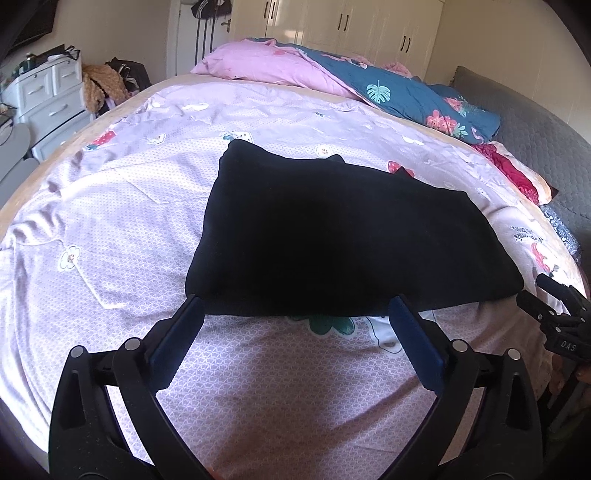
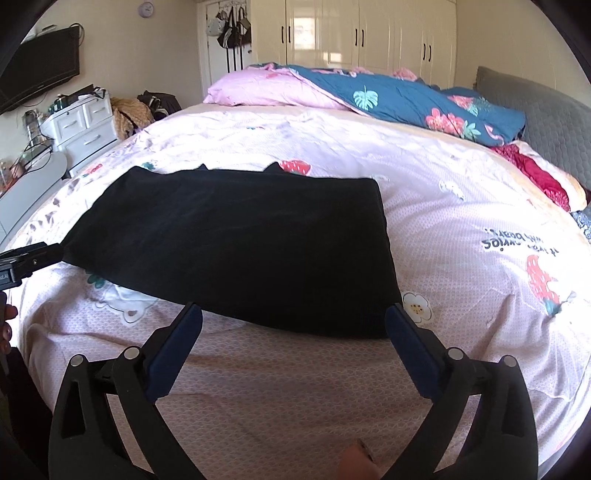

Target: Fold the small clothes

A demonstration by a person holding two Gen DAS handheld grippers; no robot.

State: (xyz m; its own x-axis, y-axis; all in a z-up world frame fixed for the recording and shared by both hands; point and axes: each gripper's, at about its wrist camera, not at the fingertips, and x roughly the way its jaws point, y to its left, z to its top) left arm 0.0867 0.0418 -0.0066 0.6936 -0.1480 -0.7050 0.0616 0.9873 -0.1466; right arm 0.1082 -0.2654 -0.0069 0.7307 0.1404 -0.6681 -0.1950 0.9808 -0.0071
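A black garment [image 1: 340,236] lies flat in a rough rectangle on the lilac patterned bed sheet [image 1: 110,221]; it also shows in the right wrist view [image 2: 240,243]. My left gripper [image 1: 295,314] is open and empty, its fingertips just short of the garment's near edge, towards its left corner. My right gripper [image 2: 293,319] is open and empty at the near edge, towards the garment's right corner. Each gripper shows at the edge of the other's view: the right one [image 1: 554,314] and the left one [image 2: 22,262].
A pink and blue floral quilt [image 2: 369,96] is bunched at the far side of the bed. A red cloth [image 2: 535,173] and a grey headboard [image 2: 554,118] are at right. White drawers [image 2: 85,125], a TV [image 2: 40,66] and wardrobes [image 2: 369,33] line the walls.
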